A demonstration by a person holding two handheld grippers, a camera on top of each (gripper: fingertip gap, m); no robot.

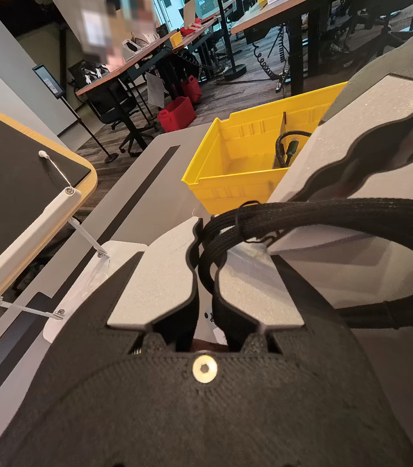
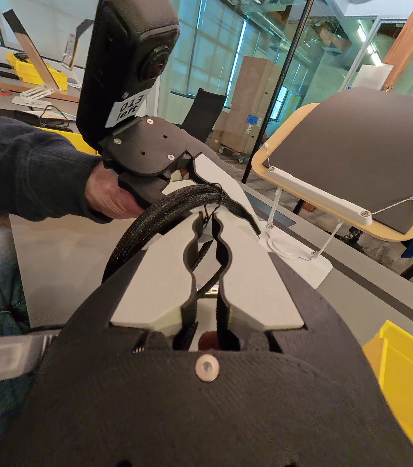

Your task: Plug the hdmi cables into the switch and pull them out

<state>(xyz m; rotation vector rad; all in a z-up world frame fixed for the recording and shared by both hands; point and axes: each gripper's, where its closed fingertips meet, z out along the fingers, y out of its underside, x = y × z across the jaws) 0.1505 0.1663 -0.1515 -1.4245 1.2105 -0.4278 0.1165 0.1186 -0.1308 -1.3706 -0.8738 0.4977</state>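
Grey tabletop (image 1: 134, 192) with a dark strip along it, open office of desks and chairs behind; landmark for all positions = the coiled black braided hdmi cable (image 1: 326, 212).

Left of the cable, left wrist view: tilted black board with a wooden rim (image 1: 10, 177) on a white stand (image 1: 124, 250), well apart from the coil. Left gripper (image 1: 204, 255) sits just left of and under the coil's near end; jaws nearly closed, narrow gap, several braided strands run down between the fingertips. Cannot confirm whether the pads actually pinch them. Beyond the cable: yellow bin (image 1: 228, 161) on the table, divider inside, another dark cable end in its right compartment. Right of the cable: the right gripper (image 1: 367, 156), large and close, jaws around the loop's upper arc.

Right wrist view, left to right: a person's hand (image 2: 109, 192) in a dark sleeve holds the left gripper's handle, just left of the cable loop (image 2: 149, 217). The loop arches from lower left up to the left gripper's fingers. Right gripper (image 2: 206, 219) points at the loop's top; jaws close to shut, thin slot between them, a thin black tie and one cable strand inside the slot. Under the cable, seen through the slot: the switch (image 2: 211, 290), only a sliver with pale ports, mostly hidden. Right of the cable: same board and stand, then a yellow bin corner (image 2: 407, 379) at the lower right edge
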